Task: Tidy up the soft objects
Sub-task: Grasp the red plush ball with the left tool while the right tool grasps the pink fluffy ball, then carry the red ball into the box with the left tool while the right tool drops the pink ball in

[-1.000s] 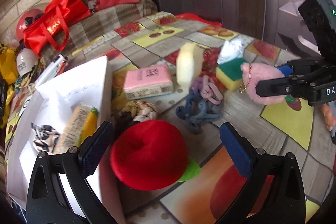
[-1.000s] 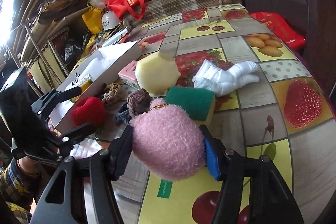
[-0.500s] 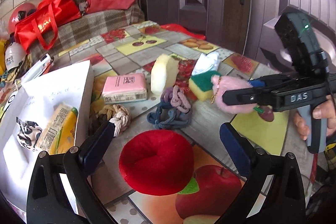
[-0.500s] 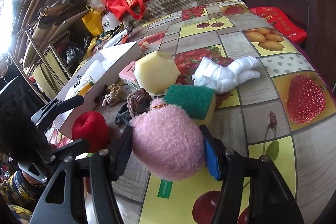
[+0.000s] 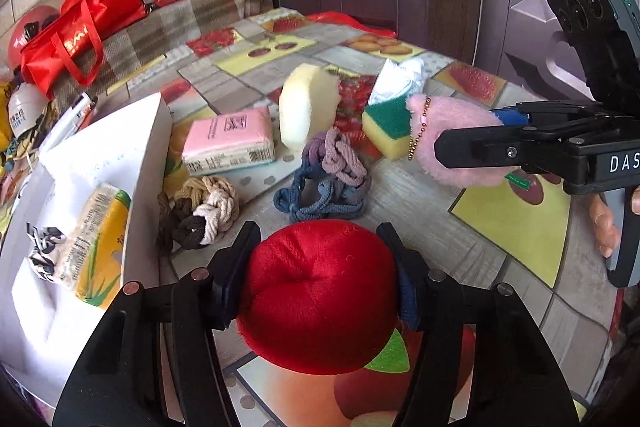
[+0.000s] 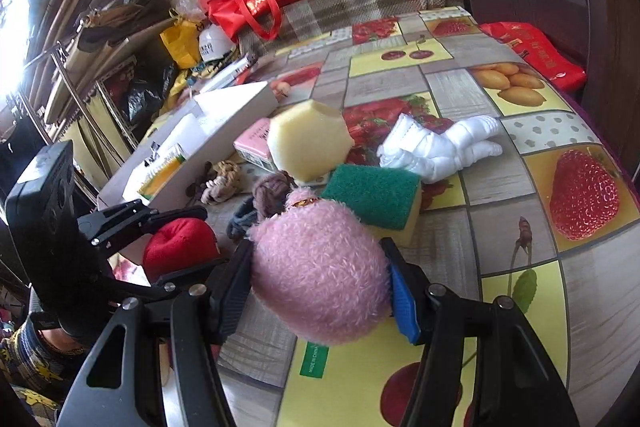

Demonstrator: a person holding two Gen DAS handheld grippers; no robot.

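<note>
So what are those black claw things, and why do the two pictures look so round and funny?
They are not a robot's arms. A person holds one grabbing tool in each hand, and each tool has a small round-lens camera that looks along its two fingers. One picture comes from the left tool, the other from the right.

The left gripper has just been closing and now squeezes a red plush apple. The right gripper squeezes a pink fluffy toy.

On the fruit-patterned table lie a green and yellow sponge, a pale foam piece, a pink packet, knotted cords and a white box.
</note>
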